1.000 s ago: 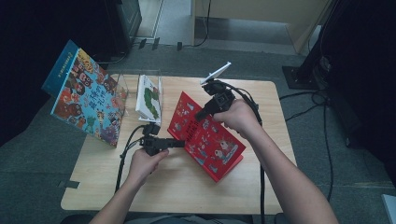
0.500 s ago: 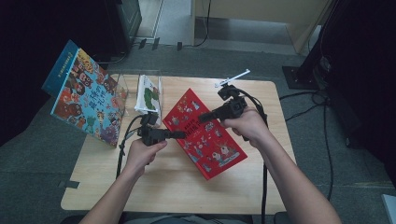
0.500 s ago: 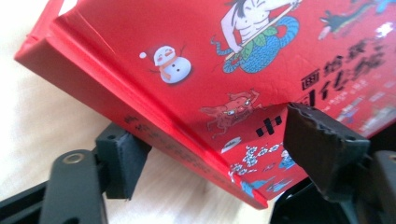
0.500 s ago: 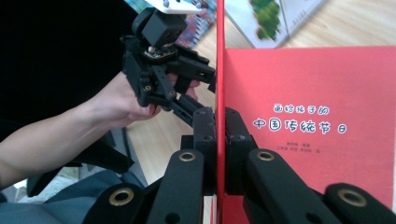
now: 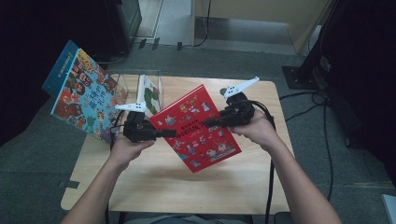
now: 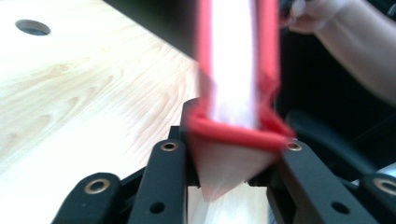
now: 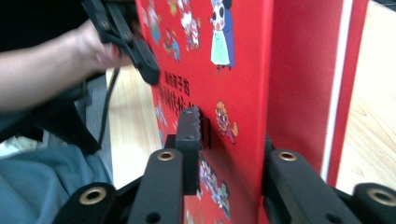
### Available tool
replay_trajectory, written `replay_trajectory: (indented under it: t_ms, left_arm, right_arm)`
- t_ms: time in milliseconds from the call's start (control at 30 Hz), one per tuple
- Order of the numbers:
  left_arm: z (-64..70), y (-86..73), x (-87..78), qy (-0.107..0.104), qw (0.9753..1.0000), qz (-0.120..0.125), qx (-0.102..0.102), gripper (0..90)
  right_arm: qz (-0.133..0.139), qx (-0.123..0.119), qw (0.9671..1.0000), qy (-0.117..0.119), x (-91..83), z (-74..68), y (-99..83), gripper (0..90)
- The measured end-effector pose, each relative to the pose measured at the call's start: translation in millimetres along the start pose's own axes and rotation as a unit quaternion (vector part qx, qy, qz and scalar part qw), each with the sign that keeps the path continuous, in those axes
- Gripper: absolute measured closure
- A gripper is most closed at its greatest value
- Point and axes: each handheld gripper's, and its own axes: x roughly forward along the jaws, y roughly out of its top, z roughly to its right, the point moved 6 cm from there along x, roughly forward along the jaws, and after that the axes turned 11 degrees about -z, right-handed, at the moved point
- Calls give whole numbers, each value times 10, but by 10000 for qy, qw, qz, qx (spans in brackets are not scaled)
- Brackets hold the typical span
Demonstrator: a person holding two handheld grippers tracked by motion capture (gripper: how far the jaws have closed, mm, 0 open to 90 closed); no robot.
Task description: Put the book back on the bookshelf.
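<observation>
A red picture book (image 5: 200, 128) is held tilted above the desk (image 5: 154, 182), clamped at its left corner by the left tongs (image 5: 171, 134) and at its right edge by the right tongs (image 5: 209, 123). Raised since a second ago, it seems bound for the clear stand (image 5: 140, 93) far left.

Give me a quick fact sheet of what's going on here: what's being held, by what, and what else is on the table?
Held item: red picture book, tilted, lifted off the table
Left gripper: shut on the book's left edge
Right gripper: shut on the book's right side, jaws on both covers
Surface: light wooden table
Other items: clear stand holding a green-and-white book; blue cartoon book leaning at the table's left edge
</observation>
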Motion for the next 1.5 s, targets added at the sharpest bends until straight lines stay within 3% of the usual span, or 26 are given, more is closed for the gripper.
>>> replay_trajectory:
  t_ms: [167,233,367,500,767,833,1067,1167,1267,1333,1500]
  left_arm:
    - [19,25,-65,426,9978,-390,325,780]
    - [6,30,-70,589,9964,-526,314,780]
    - [31,43,-60,886,9932,-652,382,786]
    - [47,48,-69,1055,9914,-681,377,788]
    - [30,11,-88,1220,9890,-775,314,805]
    - [6,13,-101,1216,9891,-795,243,805]
    - [-6,-27,-134,1234,9871,-1006,180,796]
    - [-6,-51,-153,1278,9846,-1183,160,792]
    - [13,-75,-174,1267,9820,-1395,158,793]
    - [22,-73,-188,1333,9799,-1476,177,793]
    - [25,-22,-238,1263,9793,-1580,-61,780]
  right_arm:
    - [-36,79,10000,22,97,75,-1,657]
    - [-59,75,9999,-79,120,109,-19,642]
    - [64,345,9993,-125,149,209,-68,618]
    - [116,449,9987,-204,206,265,-99,596]
    - [69,719,9967,-366,337,368,-222,630]
    - [150,665,9965,-491,372,382,-219,628]
    - [398,667,9963,-378,422,380,-215,610]
    - [524,689,9955,-395,469,400,-242,586]
    - [359,595,9956,-628,574,449,-326,569]
    - [421,572,9961,-520,639,468,-372,579]
    - [563,471,9963,-439,765,474,-404,586]
